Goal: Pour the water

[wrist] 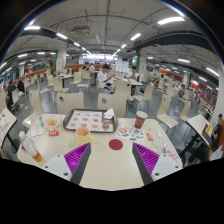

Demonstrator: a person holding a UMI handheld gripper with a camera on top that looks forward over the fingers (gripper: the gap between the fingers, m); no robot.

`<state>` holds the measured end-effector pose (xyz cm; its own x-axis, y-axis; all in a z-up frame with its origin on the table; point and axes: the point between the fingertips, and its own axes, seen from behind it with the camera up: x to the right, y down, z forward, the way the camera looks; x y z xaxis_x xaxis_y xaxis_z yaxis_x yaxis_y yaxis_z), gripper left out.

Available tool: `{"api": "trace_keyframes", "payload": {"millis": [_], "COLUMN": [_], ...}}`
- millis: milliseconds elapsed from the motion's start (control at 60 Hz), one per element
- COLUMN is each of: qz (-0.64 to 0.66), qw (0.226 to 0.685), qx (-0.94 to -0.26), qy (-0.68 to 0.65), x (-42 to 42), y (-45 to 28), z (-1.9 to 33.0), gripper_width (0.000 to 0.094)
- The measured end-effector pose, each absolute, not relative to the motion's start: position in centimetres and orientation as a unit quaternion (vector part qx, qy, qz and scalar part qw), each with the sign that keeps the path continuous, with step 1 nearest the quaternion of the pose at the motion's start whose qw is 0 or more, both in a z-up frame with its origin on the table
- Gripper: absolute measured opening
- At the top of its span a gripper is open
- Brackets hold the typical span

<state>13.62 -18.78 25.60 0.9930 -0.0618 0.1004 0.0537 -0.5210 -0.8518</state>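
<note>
My gripper (112,160) is open and empty above the near part of a cream table (105,165); its purple pads (77,155) stand wide apart. A small red round coaster (115,144) lies on the table just ahead, between the fingers. A dark red cup (140,119) stands beyond the right finger. A bottle with an orange drink (34,151) stands to the left of the left finger.
A tray (90,121) with several small items lies at the table's far side. Patterned cards (132,133) lie near the cup. An orange item (52,128) sits at the far left. Tables, chairs and seated people fill the hall beyond.
</note>
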Motion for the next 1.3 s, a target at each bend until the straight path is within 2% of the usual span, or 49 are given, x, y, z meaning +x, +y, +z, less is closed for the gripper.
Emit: {"api": "trace_keyframes", "payload": {"millis": [100, 267, 467, 650, 833, 967, 1200, 1300], "qz": [-0.070, -0.096, -0.097, -0.048, 0.023, 0.055, 0.071, 0.075], "qw": [0.484, 0.467, 0.430, 0.417, 0.437, 0.461, 0.506, 0.510], "qx": [-0.872, -0.879, -0.897, -0.907, -0.899, -0.885, -0.859, -0.856], "qy": [0.007, 0.017, 0.034, 0.038, 0.004, -0.028, -0.033, -0.030], "x": [13.2, 12.4, 7.8, -2.9, -16.1, -23.5, -28.3, -29.1], "y": [-19.6, -20.8, -24.9, -27.6, -26.5, -23.7, -17.1, -15.0], "z": [25.4, 23.2, 16.7, 11.0, 8.7, 8.7, 9.0, 8.1], "gripper_width": [0.0844, 0.0847, 0.0848, 0.0843, 0.0848, 0.0849, 0.0842, 0.0683]}}
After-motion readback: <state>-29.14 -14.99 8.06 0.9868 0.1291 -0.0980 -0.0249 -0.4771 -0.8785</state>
